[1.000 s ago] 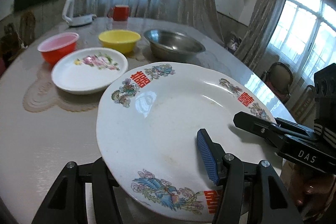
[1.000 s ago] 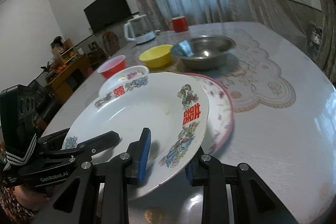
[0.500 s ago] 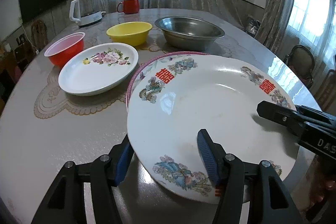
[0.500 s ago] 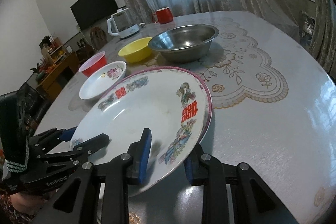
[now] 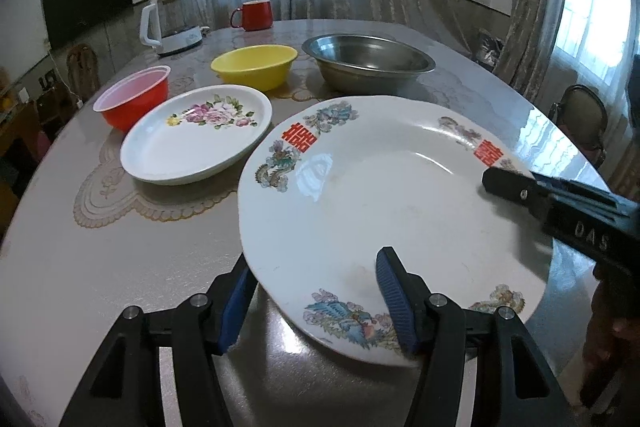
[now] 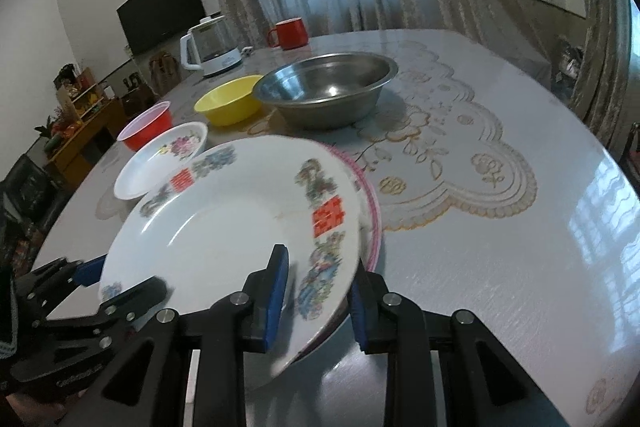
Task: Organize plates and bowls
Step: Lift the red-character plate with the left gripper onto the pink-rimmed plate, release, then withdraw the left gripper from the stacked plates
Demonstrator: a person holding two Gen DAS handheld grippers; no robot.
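Low in frame, left gripper (image 5: 316,297) and right gripper (image 6: 320,297) each clamped on the rim of a large white phoenix-patterned plate (image 5: 384,211) over a pink-rimmed plate (image 6: 370,203); beyond, empty floral dish (image 5: 196,135), red bowl (image 5: 134,99), yellow bowl (image 5: 254,67), steel basin (image 5: 368,61).

Round table (image 5: 100,251) bears lace mat (image 6: 460,163); bowls, plates, kettle (image 5: 170,23), mug (image 5: 254,15).

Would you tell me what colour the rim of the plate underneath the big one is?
Pink; the lower plate's rim shows best in the right wrist view.
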